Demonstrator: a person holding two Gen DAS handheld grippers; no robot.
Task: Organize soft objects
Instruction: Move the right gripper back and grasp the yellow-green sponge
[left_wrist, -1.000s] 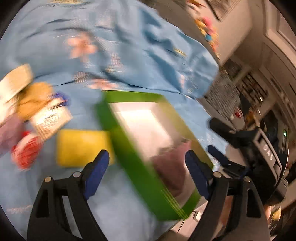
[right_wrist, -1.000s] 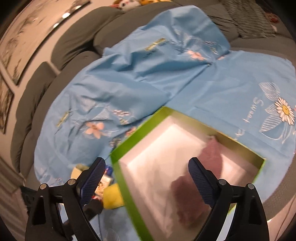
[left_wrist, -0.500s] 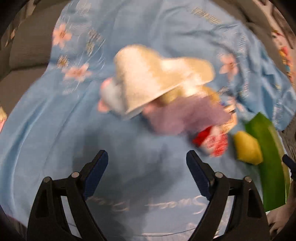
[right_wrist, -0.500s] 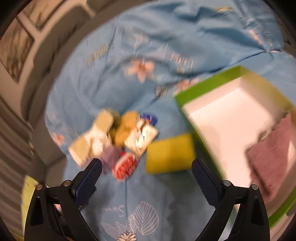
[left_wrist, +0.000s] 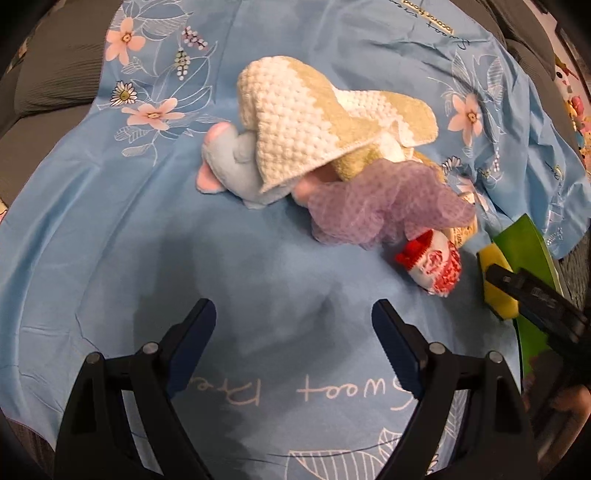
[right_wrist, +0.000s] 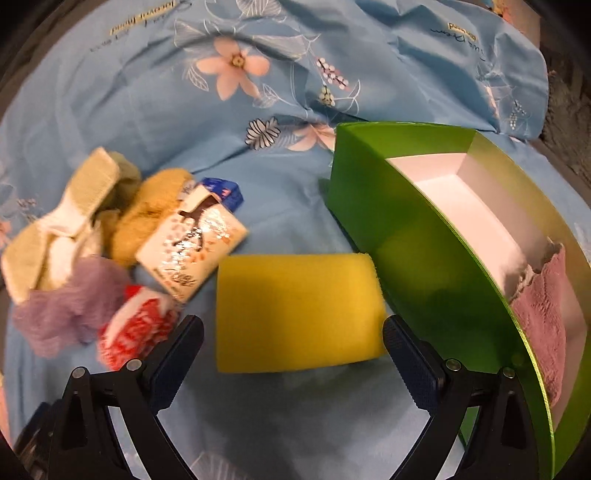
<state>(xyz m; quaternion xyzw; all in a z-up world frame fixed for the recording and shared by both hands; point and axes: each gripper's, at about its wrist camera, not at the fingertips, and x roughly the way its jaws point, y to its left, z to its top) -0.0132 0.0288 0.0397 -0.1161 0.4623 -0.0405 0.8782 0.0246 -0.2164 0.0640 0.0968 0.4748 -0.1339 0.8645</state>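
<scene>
My right gripper is open just above the blue sheet, with a yellow sponge lying flat ahead of its tips; the pads do not touch it. Right of the sponge stands a green box with a pink towel inside. My left gripper is open over bare sheet, short of a pile: a cream knitted cloth, a blue plush toy, a purple mesh puff and a red-and-white item. The sponge and box show at the left wrist view's right edge.
A tissue pack, a small blue pack and a tan fuzzy piece lie in the pile left of the sponge. The flowered blue sheet covers a grey sofa. One finger of the right gripper crosses the sponge.
The left gripper swung from the green box to the pile, then held still. The right gripper moved off the box and sank low to the yellow sponge.
</scene>
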